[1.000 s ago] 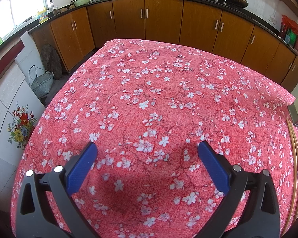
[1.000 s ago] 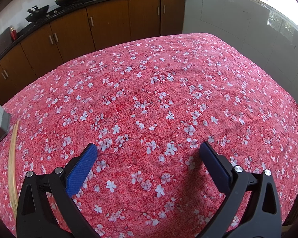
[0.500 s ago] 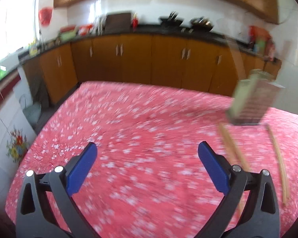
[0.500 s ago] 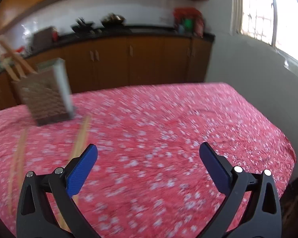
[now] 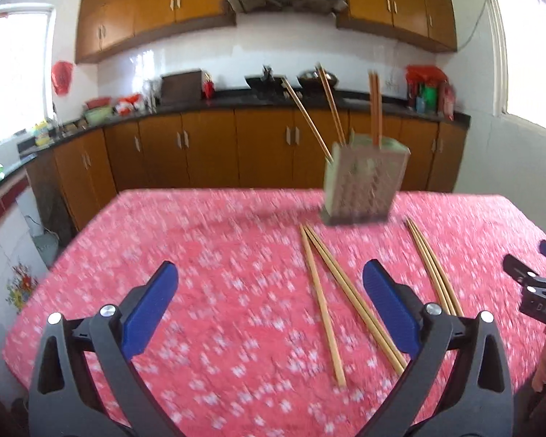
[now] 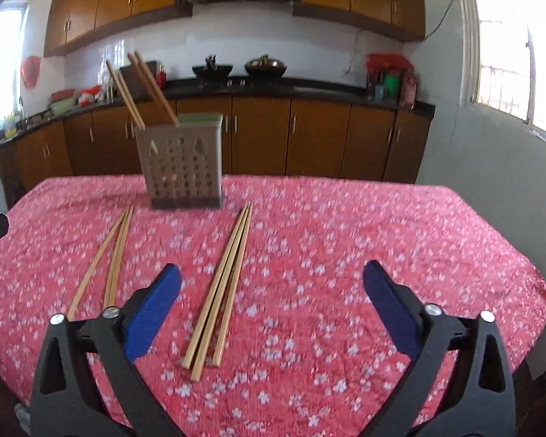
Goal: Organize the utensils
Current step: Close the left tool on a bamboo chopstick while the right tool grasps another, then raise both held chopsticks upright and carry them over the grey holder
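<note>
Red floral cloth covers the table under my hands. My left gripper gapes empty; my right gripper is closing on nothing. The perforated holder stands beyond, chopsticks leaning in it. Two loose chopstick bundles: left pair, right bundle.

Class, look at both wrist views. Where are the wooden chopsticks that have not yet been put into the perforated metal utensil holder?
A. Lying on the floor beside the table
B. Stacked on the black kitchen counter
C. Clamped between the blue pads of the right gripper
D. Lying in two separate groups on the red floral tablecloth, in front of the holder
D: two groups of loose wooden chopsticks lie flat on the red floral tablecloth, just in front of the perforated metal utensil holder.
</note>
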